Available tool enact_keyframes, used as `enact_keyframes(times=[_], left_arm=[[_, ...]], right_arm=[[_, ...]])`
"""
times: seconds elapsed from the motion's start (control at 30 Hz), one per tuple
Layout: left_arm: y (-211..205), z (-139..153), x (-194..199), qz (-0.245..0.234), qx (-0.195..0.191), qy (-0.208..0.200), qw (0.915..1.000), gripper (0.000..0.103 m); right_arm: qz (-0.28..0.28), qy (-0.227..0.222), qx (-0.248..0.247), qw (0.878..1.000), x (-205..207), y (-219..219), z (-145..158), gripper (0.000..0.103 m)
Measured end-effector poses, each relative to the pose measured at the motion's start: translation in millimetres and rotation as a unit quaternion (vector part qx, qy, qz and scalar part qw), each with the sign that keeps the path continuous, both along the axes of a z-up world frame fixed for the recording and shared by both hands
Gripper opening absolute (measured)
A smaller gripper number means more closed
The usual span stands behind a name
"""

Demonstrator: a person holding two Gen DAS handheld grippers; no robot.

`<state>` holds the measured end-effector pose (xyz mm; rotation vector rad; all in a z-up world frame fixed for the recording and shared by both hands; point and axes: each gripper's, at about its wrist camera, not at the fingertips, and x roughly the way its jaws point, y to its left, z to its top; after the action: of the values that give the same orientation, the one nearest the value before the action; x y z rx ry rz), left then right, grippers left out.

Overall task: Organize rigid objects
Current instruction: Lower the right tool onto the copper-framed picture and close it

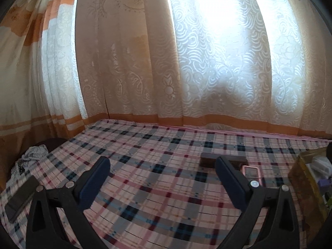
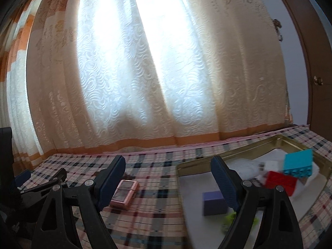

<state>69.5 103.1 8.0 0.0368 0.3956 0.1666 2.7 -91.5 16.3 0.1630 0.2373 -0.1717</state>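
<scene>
Partly done: some blocks already sit in the tin, others wait on the checked cloth.
Left wrist view: the left gripper [image 1: 162, 169] hangs spread and empty; a dark bar [image 1: 209, 160] and a pink case [image 1: 251, 172] lie just left of the tin [image 1: 300, 178]. Right wrist view: the right gripper [image 2: 168, 169], spread and empty, straddles the tin's rim [image 2: 228, 152]; inside lie blue [image 2: 298, 164], red [image 2: 280, 182] and purple [image 2: 213, 202] blocks.

The left gripper [image 1: 162, 164] has black plastic arms with triangular cut-outs. Navy ribbed pads [image 1: 229, 178] line them. The right gripper [image 2: 168, 162] looks alike, with silver screws [image 2: 247, 183].
</scene>
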Motion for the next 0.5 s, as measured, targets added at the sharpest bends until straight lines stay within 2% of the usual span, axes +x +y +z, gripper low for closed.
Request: enact_keyframes(times=[0.27,0.5], left_arm=[[24,-3,26,0.018,0.018,0.017,0.9995,0.102],[51,-6,47,0.028,0.008,0.034,0.9990,0.102]], right_arm=[[0.031,0.037,0.007,0.999,40,33,-6,0.086],[0.061,0.129,0.004,0.990,90,60,-20,0.086]])
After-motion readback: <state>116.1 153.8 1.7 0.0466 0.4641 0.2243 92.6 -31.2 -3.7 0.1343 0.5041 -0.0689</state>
